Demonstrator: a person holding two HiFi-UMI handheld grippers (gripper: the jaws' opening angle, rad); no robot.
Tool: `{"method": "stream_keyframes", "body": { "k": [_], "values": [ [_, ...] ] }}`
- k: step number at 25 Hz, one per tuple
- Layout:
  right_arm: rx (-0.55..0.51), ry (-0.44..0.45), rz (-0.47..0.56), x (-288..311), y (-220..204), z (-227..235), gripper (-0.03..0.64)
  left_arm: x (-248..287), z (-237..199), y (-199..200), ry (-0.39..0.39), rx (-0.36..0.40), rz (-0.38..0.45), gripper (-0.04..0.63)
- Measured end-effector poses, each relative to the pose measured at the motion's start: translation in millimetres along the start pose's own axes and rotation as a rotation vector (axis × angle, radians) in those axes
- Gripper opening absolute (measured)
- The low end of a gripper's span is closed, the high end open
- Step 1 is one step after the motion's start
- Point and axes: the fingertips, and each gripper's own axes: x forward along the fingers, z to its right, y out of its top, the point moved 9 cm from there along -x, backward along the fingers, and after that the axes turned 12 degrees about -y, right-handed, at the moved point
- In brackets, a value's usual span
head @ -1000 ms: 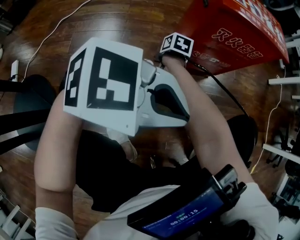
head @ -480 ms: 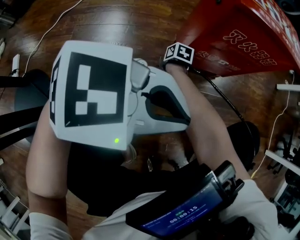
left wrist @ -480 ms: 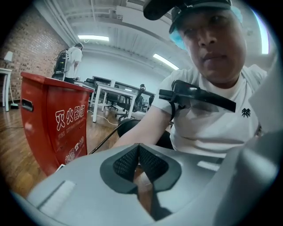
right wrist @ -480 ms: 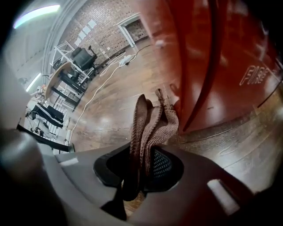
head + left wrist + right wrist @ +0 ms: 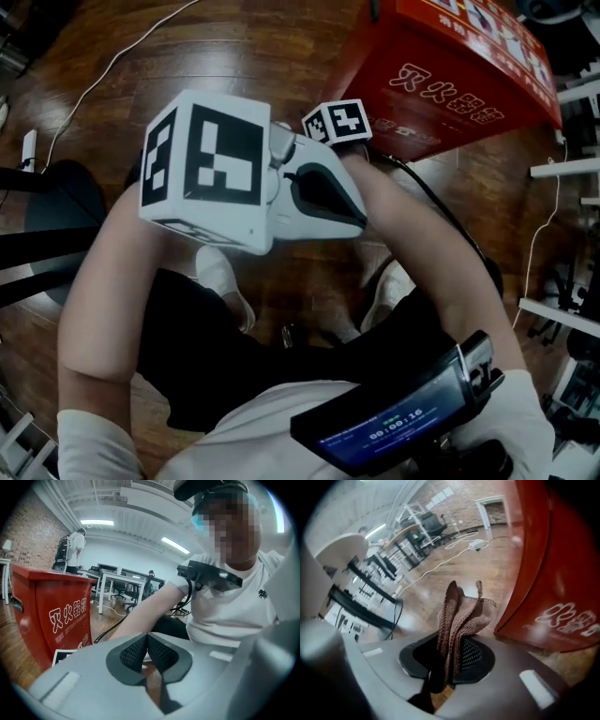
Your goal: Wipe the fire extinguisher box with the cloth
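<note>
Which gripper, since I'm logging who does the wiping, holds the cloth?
The right gripper: its jaws clamp the brown knitted cloth, near the red fire extinguisher box. The left gripper has jaws shut on nothing.

Left gripper (image 5: 147,637): its left marker cube (image 5: 211,169) is smaller in frame than half a second ago. Right gripper (image 5: 451,656): its right marker cube (image 5: 336,122) is lower and further left. Fire extinguisher box (image 5: 450,84): shifted left, upper right of frame. Shoes (image 5: 220,281): newly exposed, centre. Timer display (image 5: 398,427): now 00:00:16, up from 00:00:15.
</note>
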Motion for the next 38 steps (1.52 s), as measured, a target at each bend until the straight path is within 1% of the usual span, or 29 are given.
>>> {"method": "stream_keyframes", "body": {
  "k": [2, 5, 7, 10, 12, 14, 16, 18, 19, 22, 24, 29, 33, 38],
  "values": [
    [-0.143, 0.044, -0.006, -42, -7, -14, 0.077, 6, 3, 7, 0.013, 0.015, -0.004, 0.002],
    [-0.286, 0.102, -0.01, -109, -34, -18, 0.077, 13, 10, 16, 0.079, 0.024, 0.013, 0.002],
    [-0.366, 0.088, 0.027, -156, -53, -8, 0.078, 17, 15, 20, 0.153, 0.031, 0.021, 0.002],
    [-0.456, 0.04, 0.143, -219, -79, 16, 0.08, 20, 26, 24, 0.255, 0.028, 0.049, 0.002],
    [-0.455, 0.011, 0.251, -259, -97, 33, 0.08, 24, 34, 26, 0.32, 0.028, 0.07, 0.002],
    [-0.419, -0.001, 0.368, -298, -113, 51, 0.081, 29, 38, 29, 0.393, 0.032, 0.078, 0.002],
    [-0.404, -0.024, 0.5, -339, -125, 66, 0.081, 34, 43, 33, 0.463, 0.03, 0.102, 0.002],
    [-0.374, -0.013, 0.619, -371, -136, 79, 0.081, 39, 48, 39, 0.527, 0.025, 0.141, 0.002],
    [-0.36, -0.004, 0.654, -380, -143, 86, 0.081, 43, 51, 44, 0.557, 0.023, 0.157, 0.002],
    [-0.351, 0.0, 0.684, -395, -167, 102, 0.081, 59, 61, 60, 0.629, 0.043, 0.175, 0.002],
    [-0.348, 0.019, 0.693, -402, -184, 108, 0.081, 72, 65, 67, 0.658, 0.054, 0.181, 0.002],
    [-0.402, 0.05, 0.698, -408, -218, 111, 0.081, 102, 75, 63, 0.685, 0.012, 0.17, 0.002],
    [-0.418, 0.06, 0.714, -418, -242, 111, 0.081, 123, 79, 67, 0.717, 0.006, 0.182, 0.002],
    [-0.441, 0.073, 0.708, -420, -270, 114, 0.08, 150, 92, 70, 0.737, -0.004, 0.161, 0.002]
  ]
}}
